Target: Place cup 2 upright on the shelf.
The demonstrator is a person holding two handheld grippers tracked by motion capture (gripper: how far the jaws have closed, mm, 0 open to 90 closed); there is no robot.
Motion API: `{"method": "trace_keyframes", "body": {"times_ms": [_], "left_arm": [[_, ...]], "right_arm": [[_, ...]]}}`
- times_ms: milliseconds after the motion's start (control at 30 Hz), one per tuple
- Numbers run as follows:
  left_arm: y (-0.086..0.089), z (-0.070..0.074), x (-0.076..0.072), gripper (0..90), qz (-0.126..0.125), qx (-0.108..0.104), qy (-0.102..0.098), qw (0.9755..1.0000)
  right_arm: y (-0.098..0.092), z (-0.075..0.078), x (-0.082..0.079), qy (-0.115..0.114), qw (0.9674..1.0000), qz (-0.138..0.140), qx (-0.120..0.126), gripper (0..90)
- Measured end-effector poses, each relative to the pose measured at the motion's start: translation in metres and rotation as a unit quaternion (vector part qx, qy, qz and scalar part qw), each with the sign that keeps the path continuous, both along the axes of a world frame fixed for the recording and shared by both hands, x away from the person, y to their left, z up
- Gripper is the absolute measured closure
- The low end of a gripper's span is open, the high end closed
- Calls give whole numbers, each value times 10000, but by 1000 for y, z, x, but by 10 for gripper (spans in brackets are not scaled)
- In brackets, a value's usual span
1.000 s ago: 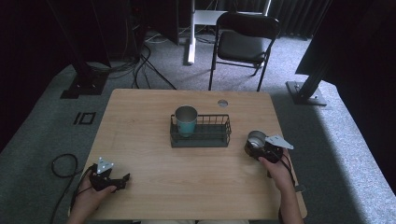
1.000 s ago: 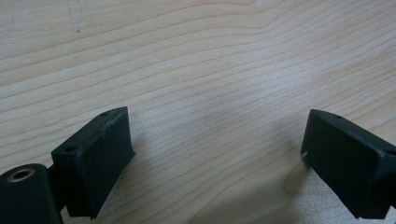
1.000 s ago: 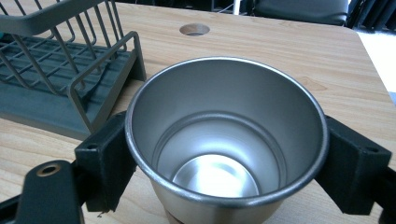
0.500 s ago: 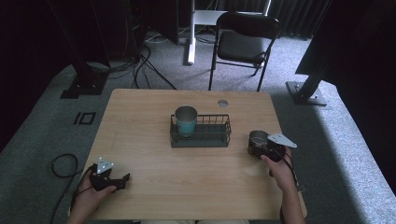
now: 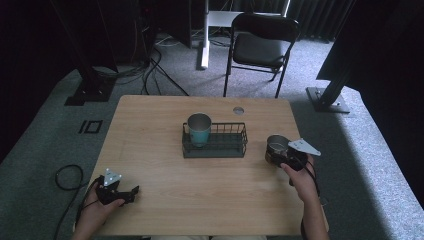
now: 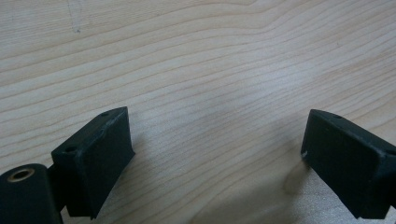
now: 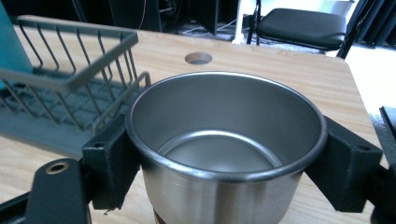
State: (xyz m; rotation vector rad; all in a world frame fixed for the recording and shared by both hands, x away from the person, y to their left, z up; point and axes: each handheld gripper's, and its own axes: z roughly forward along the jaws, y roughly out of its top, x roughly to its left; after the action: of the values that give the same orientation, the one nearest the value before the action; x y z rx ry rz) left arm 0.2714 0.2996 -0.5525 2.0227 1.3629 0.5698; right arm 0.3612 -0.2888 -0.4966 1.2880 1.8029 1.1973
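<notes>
A steel cup (image 5: 276, 148) stands upright at the table's right side, held by my right gripper (image 5: 286, 158), whose two jaws press on its sides. In the right gripper view the steel cup (image 7: 224, 144) is empty and sits between the black fingers (image 7: 109, 161). A dark wire basket (image 5: 215, 141) in the table's middle holds a teal cup (image 5: 199, 129) at its left end. My left gripper (image 5: 131, 193) rests open near the front left corner; its jaws stand wide apart over bare wood in the left gripper view, with fingers (image 6: 95, 158) empty.
A wooden table (image 5: 150, 130) has a round cable hole (image 5: 238, 110) near its far edge. A black folding chair (image 5: 260, 47) stands behind the table. Cables lie on the grey carpet at left. The basket's wire wall (image 7: 70, 79) is close to the steel cup's left.
My right gripper has carried the steel cup slightly up and to the right, away from the table surface. The left gripper has stayed still.
</notes>
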Motion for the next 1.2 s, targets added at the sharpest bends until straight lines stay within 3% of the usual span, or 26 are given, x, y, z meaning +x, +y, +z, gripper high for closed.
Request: {"method": "trace_keyframes", "body": {"times_ms": [300,1200], "left_arm": [[0,0,0,94,1,0,1,10000],[0,0,0,93,0,1,1,10000]], "right_arm": [[5,14,0,-196,9998,12,4,184],[34,60,15,-490,9985,220,45,184]]}}
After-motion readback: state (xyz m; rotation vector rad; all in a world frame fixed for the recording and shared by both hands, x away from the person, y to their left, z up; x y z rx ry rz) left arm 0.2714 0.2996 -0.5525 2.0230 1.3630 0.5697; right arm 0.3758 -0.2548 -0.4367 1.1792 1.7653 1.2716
